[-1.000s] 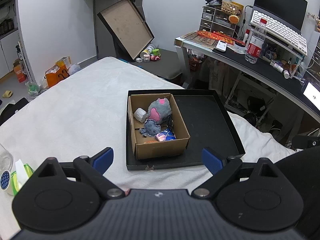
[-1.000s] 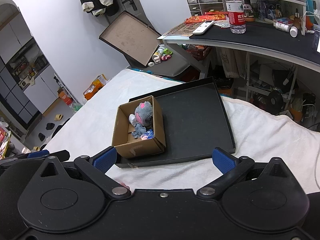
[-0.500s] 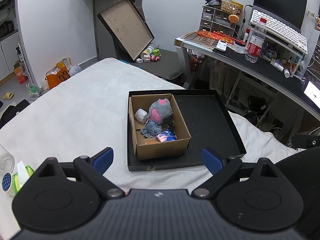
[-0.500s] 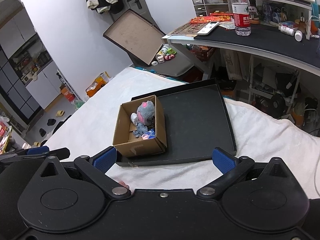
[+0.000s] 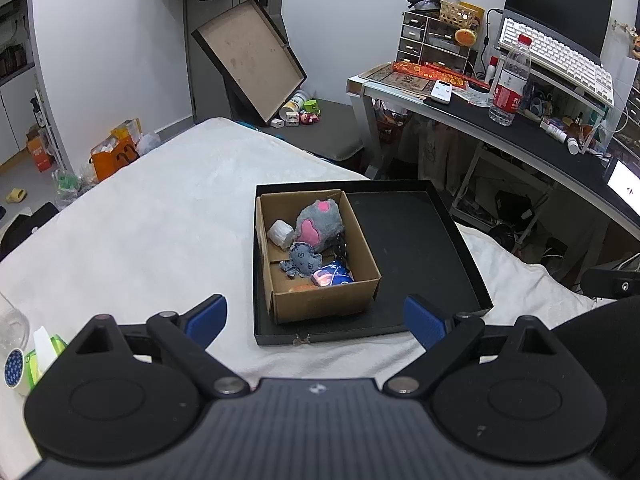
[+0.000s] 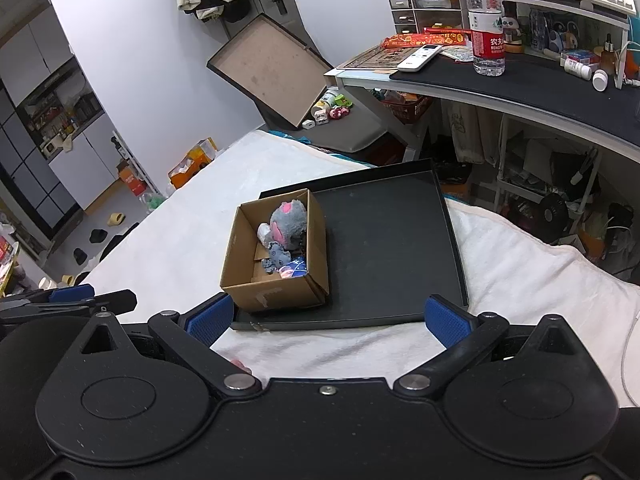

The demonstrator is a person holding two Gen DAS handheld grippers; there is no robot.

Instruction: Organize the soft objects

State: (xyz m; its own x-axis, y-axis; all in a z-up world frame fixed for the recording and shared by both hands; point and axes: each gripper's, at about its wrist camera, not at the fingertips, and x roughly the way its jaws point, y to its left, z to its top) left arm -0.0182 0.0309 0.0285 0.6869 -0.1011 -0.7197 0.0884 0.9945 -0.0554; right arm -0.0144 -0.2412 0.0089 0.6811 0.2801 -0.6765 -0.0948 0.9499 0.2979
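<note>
Left gripper (image 5: 316,316) and right gripper (image 6: 326,318) hover over a white blanket (image 5: 152,232), both w/ blue pads spread wide, holding nothing. Just beyond them sits a black tray (image 5: 420,248); a cardboard box (image 5: 324,304) fills its left side. Inside the box: grey-pink plush (image 5: 320,226) at far end, white roll (image 5: 282,234) to its left, small grey plush (image 5: 302,260) and blue item (image 5: 334,276) nearer.

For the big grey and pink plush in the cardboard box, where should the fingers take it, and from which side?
Probably from above: the cardboard box walls block any side approach. The grey and pink plush sits at the far end and is the tallest item, its rounded upper body clear of the white roll and small grey toy. Close the fingers across that upper body; the open left gripper looks wide enough.
</note>
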